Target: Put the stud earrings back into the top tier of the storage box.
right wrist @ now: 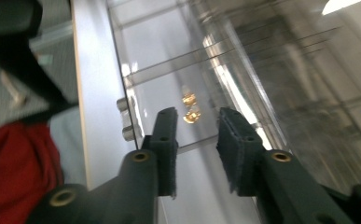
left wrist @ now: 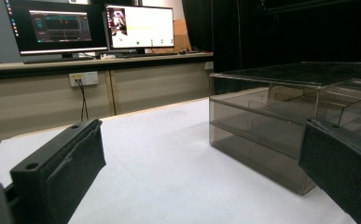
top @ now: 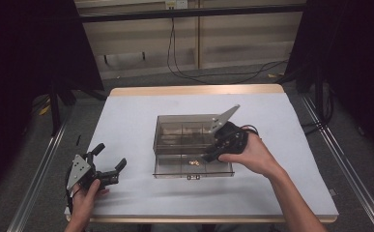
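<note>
Seen from the high view: a clear box [top: 193, 145] at mid-table [top: 126, 121], its front drawer [top: 194, 168] pulled out toward the person, with small gold bits [top: 193, 163] on its floor. The right gripper [top: 212, 153] reaches over the drawer's right part, tilted down.

Shown sharper in the right gripper view: the gold bits [right wrist: 190, 108], likely two small pieces, lying just beyond the tips, with the jaws parted by a narrow gap, gripping nothing, hanging over the drawer floor [right wrist: 169, 79]; contact with it hard to judge through the blur.

Added by the left gripper view: monitors [left wrist: 89, 28] on a bench beyond the table, and the box [left wrist: 281, 126] from the side.

Left gripper [top: 108, 163] near the table's front left corner, spread wide, empty, well apart from the box.
</note>
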Motion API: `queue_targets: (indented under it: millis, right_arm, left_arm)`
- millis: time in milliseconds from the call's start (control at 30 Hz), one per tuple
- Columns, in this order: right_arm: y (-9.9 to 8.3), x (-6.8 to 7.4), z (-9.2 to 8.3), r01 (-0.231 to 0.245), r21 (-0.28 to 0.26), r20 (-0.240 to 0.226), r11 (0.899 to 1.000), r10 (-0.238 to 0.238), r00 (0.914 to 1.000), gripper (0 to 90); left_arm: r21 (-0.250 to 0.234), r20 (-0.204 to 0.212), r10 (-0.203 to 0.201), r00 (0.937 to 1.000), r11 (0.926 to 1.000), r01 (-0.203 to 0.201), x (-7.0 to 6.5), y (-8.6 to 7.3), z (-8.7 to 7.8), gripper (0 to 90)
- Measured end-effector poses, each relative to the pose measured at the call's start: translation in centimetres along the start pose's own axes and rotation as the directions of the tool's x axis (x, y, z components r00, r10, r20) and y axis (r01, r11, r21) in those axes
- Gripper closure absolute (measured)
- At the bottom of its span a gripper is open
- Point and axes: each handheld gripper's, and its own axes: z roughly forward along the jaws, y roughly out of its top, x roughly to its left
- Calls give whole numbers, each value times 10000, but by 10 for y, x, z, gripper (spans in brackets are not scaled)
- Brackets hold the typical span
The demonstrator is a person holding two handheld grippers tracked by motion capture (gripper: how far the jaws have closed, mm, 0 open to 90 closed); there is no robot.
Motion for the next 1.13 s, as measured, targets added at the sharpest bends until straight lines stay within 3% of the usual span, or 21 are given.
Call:
queue_targets:
  millis: [200, 300, 467, 667, 767, 833, 900, 967, 1067, 1133]
  right_arm:
    - [-28, -3, -19, -868, -1248, 932, 9884, 987, 9907, 558]
    - [-44, -5, -27, -1364, -1868, 1244, 9729, 1612, 9791, 495]
    - [-72, -8, -40, -2112, -2521, 1861, 9444, 2615, 9471, 424]
    - [-104, -8, -48, -2587, -3110, 2525, 9145, 3419, 9052, 280]
    - [-122, -7, -47, -2833, -3422, 2562, 8959, 3790, 8892, 217]
    - [-132, -6, -43, -2935, -3356, 2692, 8951, 3897, 8807, 202]
    - [-143, -5, -41, -3003, -3488, 2875, 8878, 4064, 8673, 181]
    - [-154, -6, -39, -3160, -3607, 3136, 8775, 4332, 8450, 159]
    - [-171, -11, -36, -3598, -3602, 3188, 8607, 4760, 8196, 144]
    - [-180, -15, -31, -3856, -3459, 3435, 8554, 4979, 7963, 104]
  left_arm:
    - [8, 10, 24, 10000, 10000, -24, 0, 0, 0, 4]
    - [-2, -11, -23, 10000, 10000, 23, 0, 0, 0, 4]
    - [2, 11, -66, 10000, 10000, 66, -1, 0, 0, 4]
    - [-8, -4, 5, 10000, 10000, -5, 0, 0, 0, 4]
    - [-3, -6, 10, 10000, 10000, -10, 0, 0, 0, 4]
    - [12, 18, -20, 10000, 10000, 20, -1, 0, 0, 4]
    - [19, -1, 20, 10000, 10000, -20, -1, 0, 0, 4]
    - [18, 5, -67, 10000, 10000, 67, -1, 0, 0, 4]
    - [19, 7, -58, 10000, 10000, 58, -1, 0, 0, 4]
    - [10, 6, 20, 10000, 10000, -20, 0, 0, 0, 4]
